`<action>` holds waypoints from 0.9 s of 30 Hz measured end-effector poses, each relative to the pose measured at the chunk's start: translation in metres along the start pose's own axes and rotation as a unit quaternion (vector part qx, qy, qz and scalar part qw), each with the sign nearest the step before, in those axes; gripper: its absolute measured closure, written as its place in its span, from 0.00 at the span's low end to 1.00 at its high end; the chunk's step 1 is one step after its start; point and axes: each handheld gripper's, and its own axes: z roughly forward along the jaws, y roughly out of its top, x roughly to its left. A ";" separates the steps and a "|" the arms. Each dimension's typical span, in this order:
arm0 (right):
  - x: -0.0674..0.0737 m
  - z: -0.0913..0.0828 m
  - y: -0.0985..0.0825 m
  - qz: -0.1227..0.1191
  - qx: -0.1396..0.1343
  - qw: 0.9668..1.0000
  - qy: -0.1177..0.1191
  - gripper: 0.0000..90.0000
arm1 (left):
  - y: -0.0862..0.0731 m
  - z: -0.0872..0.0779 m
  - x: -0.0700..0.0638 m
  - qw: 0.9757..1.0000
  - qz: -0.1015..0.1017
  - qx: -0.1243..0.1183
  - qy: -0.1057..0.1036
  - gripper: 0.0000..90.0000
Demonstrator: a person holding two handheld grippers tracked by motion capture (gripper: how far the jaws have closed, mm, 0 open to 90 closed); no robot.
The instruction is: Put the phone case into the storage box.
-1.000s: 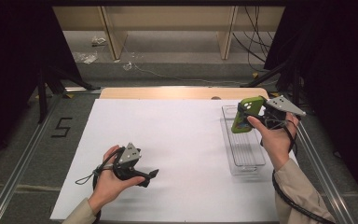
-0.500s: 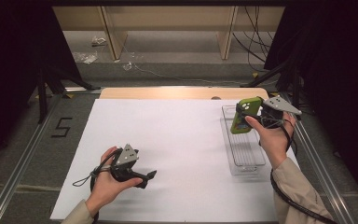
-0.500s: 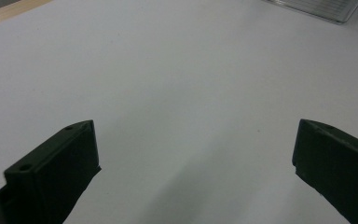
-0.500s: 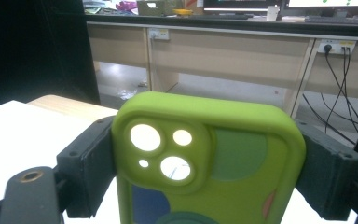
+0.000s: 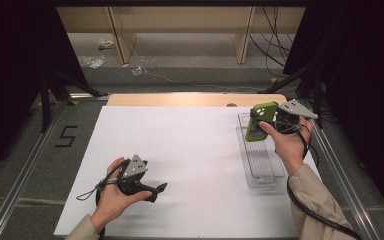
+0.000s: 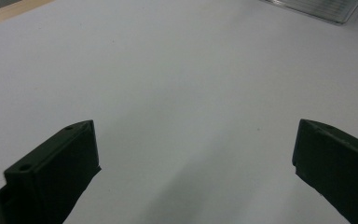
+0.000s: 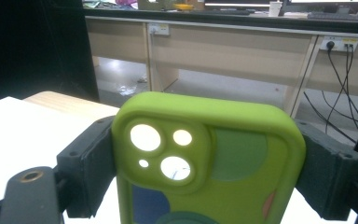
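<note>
Two grippers were in play. The right gripper [image 5: 258,123] had its jaws clamped on the sides of a green phone case [image 7: 205,163], lifted above the far end of a clear tray [image 5: 265,167]. The left gripper [image 5: 161,188] rested low over the white sheet [image 5: 190,150], jaws spread with nothing between them. The carrying step seemed in hand; next, the case probably needed lowering flat into the tray beneath those fingers before release.

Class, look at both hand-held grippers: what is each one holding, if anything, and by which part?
The right hand-held gripper clamps a green phone case by its two long side edges. The left hand-held gripper holds nothing.
</note>
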 end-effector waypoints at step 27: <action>-0.004 0.023 0.001 0.000 0.021 1.000 -0.010 0.19 | 0.001 -0.001 0.000 1.000 0.001 -0.001 -0.001 0.00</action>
